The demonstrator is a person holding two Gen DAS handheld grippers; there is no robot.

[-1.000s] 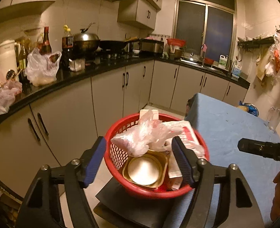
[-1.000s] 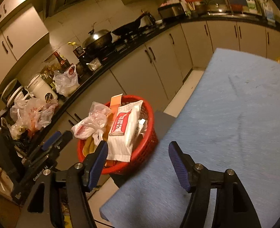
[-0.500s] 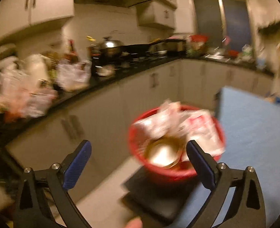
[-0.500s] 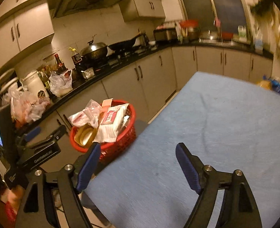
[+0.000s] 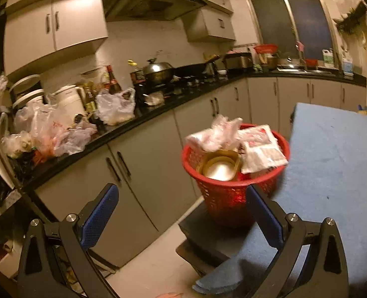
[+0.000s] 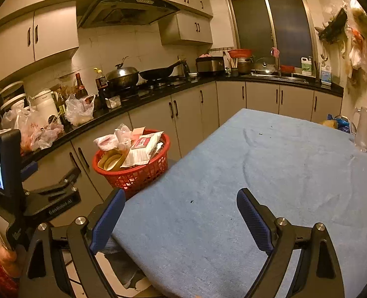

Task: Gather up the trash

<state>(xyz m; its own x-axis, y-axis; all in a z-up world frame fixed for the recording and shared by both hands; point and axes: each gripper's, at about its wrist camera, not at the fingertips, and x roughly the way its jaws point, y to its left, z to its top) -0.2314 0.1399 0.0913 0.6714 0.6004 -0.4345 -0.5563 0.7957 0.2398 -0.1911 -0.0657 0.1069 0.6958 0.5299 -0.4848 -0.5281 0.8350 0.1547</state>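
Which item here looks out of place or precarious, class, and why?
The red basket is overfilled: a white packet and crumpled plastic bags stick out above its rim. It stands on a dark stool beside the blue-covered table, not on the floor. Both grippers' jaws are open and empty.

Home kitchen: cabinets (image 6: 54,34), range hood (image 6: 126,10), wok (image 6: 122,73) on stove.

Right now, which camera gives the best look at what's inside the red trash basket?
The left wrist view: the red basket sits close, showing its opening, the gold tray and wrappers. The right wrist view shows the basket smaller and side-on beside the blue table.
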